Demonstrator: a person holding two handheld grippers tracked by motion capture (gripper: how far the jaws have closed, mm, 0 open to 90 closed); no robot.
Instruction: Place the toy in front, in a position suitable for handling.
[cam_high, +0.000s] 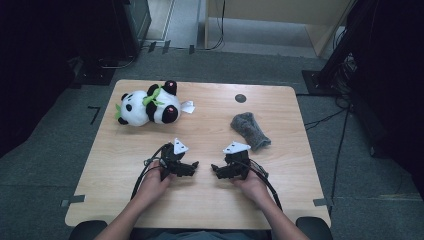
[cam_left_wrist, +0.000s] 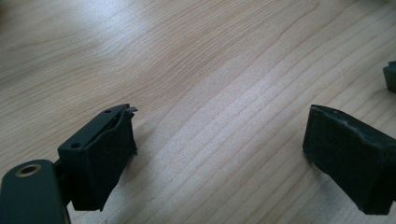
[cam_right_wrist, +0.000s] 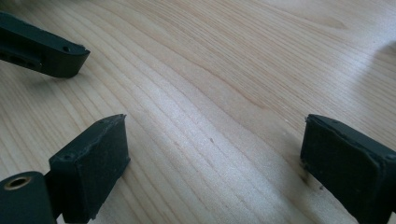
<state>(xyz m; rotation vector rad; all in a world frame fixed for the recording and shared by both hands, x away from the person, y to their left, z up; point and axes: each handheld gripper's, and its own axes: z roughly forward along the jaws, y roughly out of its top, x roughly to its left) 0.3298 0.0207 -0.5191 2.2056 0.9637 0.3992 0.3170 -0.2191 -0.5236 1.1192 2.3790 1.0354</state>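
Two grippers: left gripper (cam_high: 186, 166) and right gripper (cam_high: 222, 170) rest low on the table (cam_high: 210, 205) near its 6 o'clock edge, tips facing each other, a small gap between them.
Jaw state: both stand wide apart with bare wood between the pads (cam_left_wrist: 105, 158); nothing is held.
Nearest things: grey sock (cam_high: 249, 130) lies at about 1 o'clock from the right gripper; toy panda (cam_high: 147, 106) lies on its side at about 11 o'clock from the left gripper, well apart.
Risk, collision: the tips sit close, so a careless swing inward could knock one gripper against the other.
Risk, sock: soft and limp, it may bunch or slip from a shallow pinch.
Risk, panda: round and plush, it could roll away if nudged before the jaws close.
Risk, cables: trailing loops by the hands could snag on a reach.
Writing: none readable; a white tag (cam_high: 187, 106) on the panda looks blank from here.
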